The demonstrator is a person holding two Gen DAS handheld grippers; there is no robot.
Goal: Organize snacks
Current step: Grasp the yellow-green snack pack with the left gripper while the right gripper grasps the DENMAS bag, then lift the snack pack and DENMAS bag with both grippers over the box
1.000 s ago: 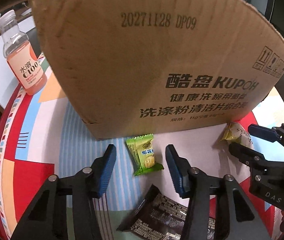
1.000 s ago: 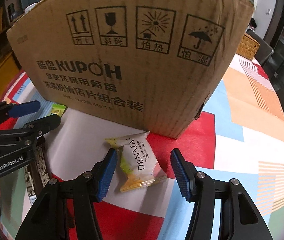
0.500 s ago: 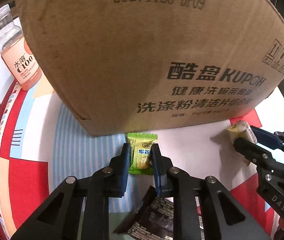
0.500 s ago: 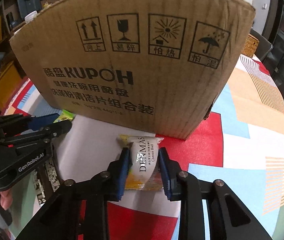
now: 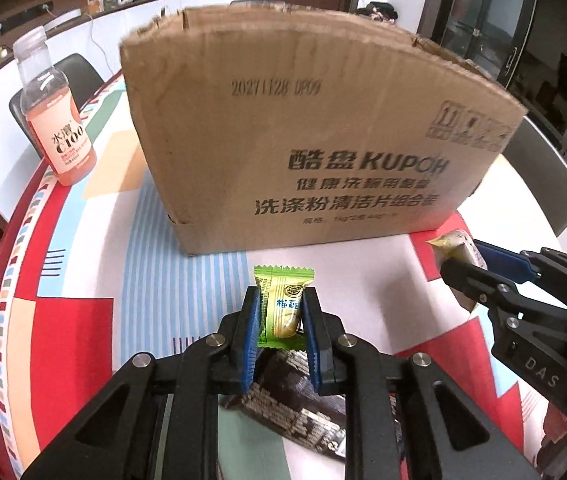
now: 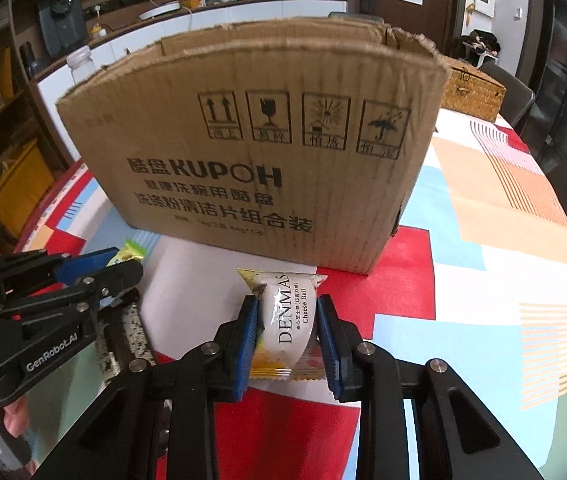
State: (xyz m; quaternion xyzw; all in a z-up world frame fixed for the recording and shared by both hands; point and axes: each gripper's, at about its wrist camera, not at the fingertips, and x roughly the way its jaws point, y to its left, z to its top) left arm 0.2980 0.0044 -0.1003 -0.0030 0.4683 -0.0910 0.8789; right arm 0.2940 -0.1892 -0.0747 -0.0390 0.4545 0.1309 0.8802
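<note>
Now both tools tilt steeply downward: the left tool point(image 5: 281, 312) clamps a green candy point(image 5: 283, 304), the right tool point(image 6: 287, 328) a white snack point(image 6: 291, 316), the box point(image 6: 267, 152) at twelve o'clock.

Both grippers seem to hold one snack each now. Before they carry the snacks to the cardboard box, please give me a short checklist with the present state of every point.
1. Left gripper clamped on the green wrapped candy: ok, pads press on both sides.
2. Right gripper clamped on the white cheese ball packet: ok.
3. Brown cardboard box open on top: ok, flaps are up.
4. Room inside the box: cannot tell, interior is hidden.
5. The two grippers apart from each other: ok, a gap shows in both views.
6. Dark snack packet on the colourful tablecloth not caught by the left gripper: ok, it lies below, loose.
</note>
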